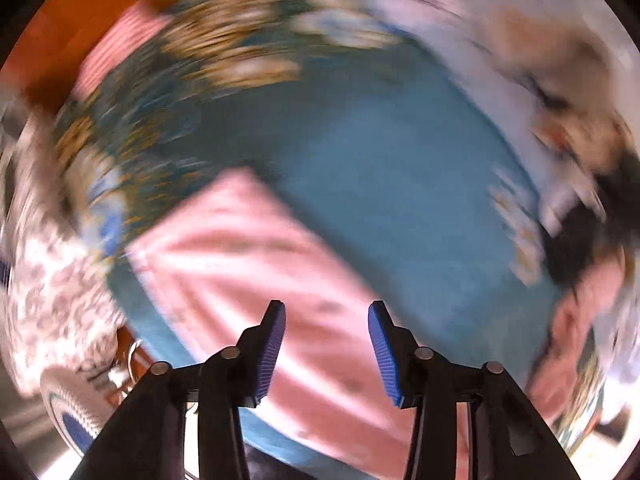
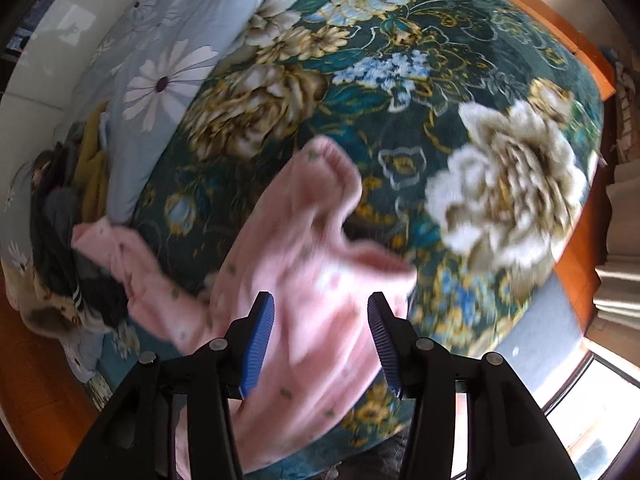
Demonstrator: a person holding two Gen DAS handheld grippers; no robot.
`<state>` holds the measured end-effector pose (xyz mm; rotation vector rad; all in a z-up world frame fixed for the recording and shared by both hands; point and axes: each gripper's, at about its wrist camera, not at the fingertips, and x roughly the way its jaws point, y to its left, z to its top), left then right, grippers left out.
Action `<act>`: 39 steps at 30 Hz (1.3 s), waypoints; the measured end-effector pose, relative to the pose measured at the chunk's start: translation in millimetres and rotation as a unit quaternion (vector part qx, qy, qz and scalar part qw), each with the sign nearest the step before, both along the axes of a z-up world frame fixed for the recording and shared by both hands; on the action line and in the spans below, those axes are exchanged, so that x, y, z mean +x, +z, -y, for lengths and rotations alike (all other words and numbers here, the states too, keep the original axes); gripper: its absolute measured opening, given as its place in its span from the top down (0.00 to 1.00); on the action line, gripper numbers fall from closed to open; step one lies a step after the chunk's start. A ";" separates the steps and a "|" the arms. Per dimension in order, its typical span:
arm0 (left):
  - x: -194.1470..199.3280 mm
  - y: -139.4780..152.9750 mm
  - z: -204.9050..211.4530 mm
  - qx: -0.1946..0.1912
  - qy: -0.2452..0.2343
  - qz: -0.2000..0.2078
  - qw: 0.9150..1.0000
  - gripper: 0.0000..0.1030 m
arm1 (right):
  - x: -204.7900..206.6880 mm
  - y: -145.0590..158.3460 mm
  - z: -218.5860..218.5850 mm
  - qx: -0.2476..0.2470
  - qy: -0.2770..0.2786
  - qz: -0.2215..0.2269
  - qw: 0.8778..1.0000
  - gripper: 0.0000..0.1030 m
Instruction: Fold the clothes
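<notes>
A pink fleece garment (image 2: pixel 304 264) with small flower prints lies loosely spread on a dark teal floral blanket (image 2: pixel 460 92) covering a bed. One sleeve (image 2: pixel 120 256) trails off to the left. My right gripper (image 2: pixel 321 312) hovers open just above the garment's near part, nothing between its blue pads (image 2: pixel 260 344). The left wrist view is heavily motion-blurred. There the pink garment (image 1: pixel 248 264) lies on a plain teal stretch of the blanket (image 1: pixel 380 168). My left gripper (image 1: pixel 327 320) is open over its near edge, holding nothing.
A light blue daisy-print quilt (image 2: pixel 160 68) lies along the bed's left side. A heap of dark, yellow and grey clothes (image 2: pixel 68 208) sits at the far left. An orange wooden bed frame (image 2: pixel 568 28) borders the blanket. Curtains (image 2: pixel 616 248) hang at the right.
</notes>
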<state>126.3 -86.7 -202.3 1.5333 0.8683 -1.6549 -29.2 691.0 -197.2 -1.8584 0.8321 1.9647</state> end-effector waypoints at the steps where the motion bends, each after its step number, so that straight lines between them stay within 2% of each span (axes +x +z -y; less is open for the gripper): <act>1: -29.0 -1.0 -20.1 0.002 -0.031 0.000 1.000 0.53 | -7.3 -7.1 -7.5 -0.004 0.005 0.004 1.000 0.51; 4: -116.3 -9.6 -82.0 0.010 -0.123 -0.002 0.992 0.50 | -35.5 -33.2 -26.1 -0.013 0.022 0.022 0.999 0.51; 6: -174.6 -17.1 -123.9 0.016 -0.183 -0.005 0.983 0.49 | -52.5 -51.1 -34.3 -0.022 0.027 0.034 0.999 0.51; 7: -206.6 -19.2 -148.5 0.017 -0.222 -0.005 0.975 0.46 | -58.9 -58.6 -36.7 -0.027 0.026 0.038 0.999 0.51; 9: -266.5 -19.7 -198.7 0.013 -0.297 -0.004 0.955 0.41 | -67.3 -68.3 -39.2 -0.034 0.028 0.042 0.998 0.51; 12: -333.3 -34.8 -265.4 -0.009 -0.410 0.006 0.912 0.34 | -75.7 -77.9 -40.8 -0.043 0.036 0.045 0.997 0.51; 15: -378.2 -63.5 -311.1 -0.025 -0.484 0.029 0.874 0.33 | -83.7 -86.9 -42.3 -0.051 0.044 0.048 0.997 0.51; 16: -390.4 -73.5 -321.9 -0.032 -0.500 0.038 0.865 0.33 | -84.0 -87.4 -42.8 -0.052 0.047 0.048 0.996 0.51; 18: -412.6 -95.3 -335.8 -0.057 -0.518 0.059 0.851 0.33 | -81.6 -88.0 -44.9 -0.052 0.052 0.048 0.996 0.51; 22: -444.7 -127.9 -339.5 -0.069 -0.499 0.098 0.859 0.33 | -65.0 -86.9 -52.2 -0.044 0.045 0.054 0.997 0.51; 25: -456.4 -137.6 -335.4 -0.077 -0.481 0.104 0.867 0.34 | -50.7 -91.3 -61.0 -0.044 0.024 0.067 0.997 0.51; 28: -460.5 -135.3 -327.3 -0.075 -0.461 0.090 0.879 0.62 | -38.1 -97.6 -68.9 -0.043 0.001 0.082 0.996 0.51; 29: -458.9 -131.2 -321.3 -0.065 -0.452 0.078 0.886 0.74 | -37.2 -99.3 -70.0 -0.044 -0.003 0.085 0.995 0.51; 31: -453.2 -120.6 -306.6 -0.040 -0.427 0.051 0.902 0.84 | -36.1 -102.5 -71.7 -0.045 -0.010 0.089 0.995 0.51; 33: -443.6 -106.2 -289.8 -0.013 -0.400 0.023 0.916 0.86 | -40.4 -103.3 -70.5 -0.045 -0.008 0.088 0.995 0.51; 35: -428.5 -87.3 -271.1 0.008 -0.377 -0.005 0.926 0.86 | -47.5 -102.4 -67.2 -0.042 0.001 0.086 0.995 0.51; 36: -421.0 -77.9 -261.8 0.019 -0.365 -0.019 0.930 0.86 | -50.4 -101.5 -65.7 -0.041 0.004 0.084 0.996 0.51; 39: -393.7 -48.2 -232.2 0.010 -0.347 -0.044 0.937 0.88 | -58.7 -96.0 -59.6 -0.043 0.013 0.071 0.996 0.51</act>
